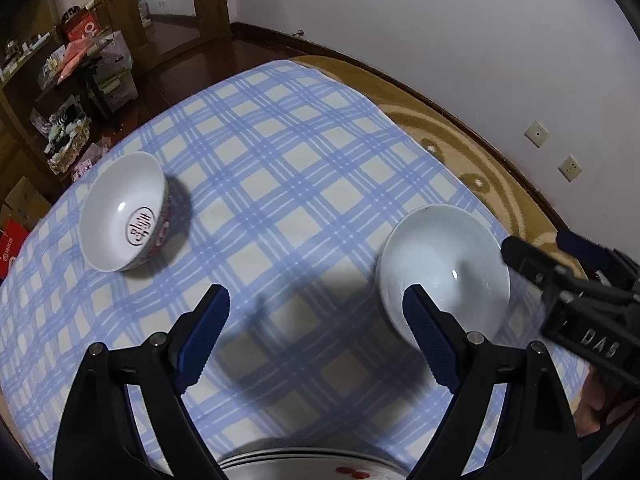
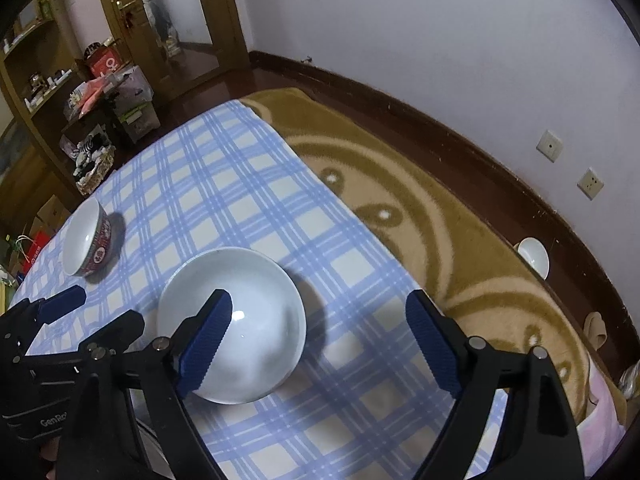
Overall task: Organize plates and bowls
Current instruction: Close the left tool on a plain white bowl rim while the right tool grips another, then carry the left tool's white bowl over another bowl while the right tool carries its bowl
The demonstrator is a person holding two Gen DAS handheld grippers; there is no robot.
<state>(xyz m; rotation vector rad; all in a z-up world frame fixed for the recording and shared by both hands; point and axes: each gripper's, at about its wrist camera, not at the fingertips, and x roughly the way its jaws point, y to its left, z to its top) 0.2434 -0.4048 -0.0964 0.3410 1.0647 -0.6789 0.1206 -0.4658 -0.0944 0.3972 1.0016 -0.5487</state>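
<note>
Blue-checked cloth (image 1: 288,168): softened the bench under the crockery.
White bowl (image 2: 236,320): sat just ahead of the right gripper (image 2: 320,344), jaws wide and empty, likely lined up for a rim grasp.
Patterned bowl (image 1: 124,212): lay ahead-left of the left gripper (image 1: 316,340), also wide and empty.
Plates (image 1: 304,466): stacked beneath that gripper.

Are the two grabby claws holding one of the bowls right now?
No, nothing is held. The left gripper and the right gripper are both open above the checked cloth. The plain white bowl sits free.
</note>
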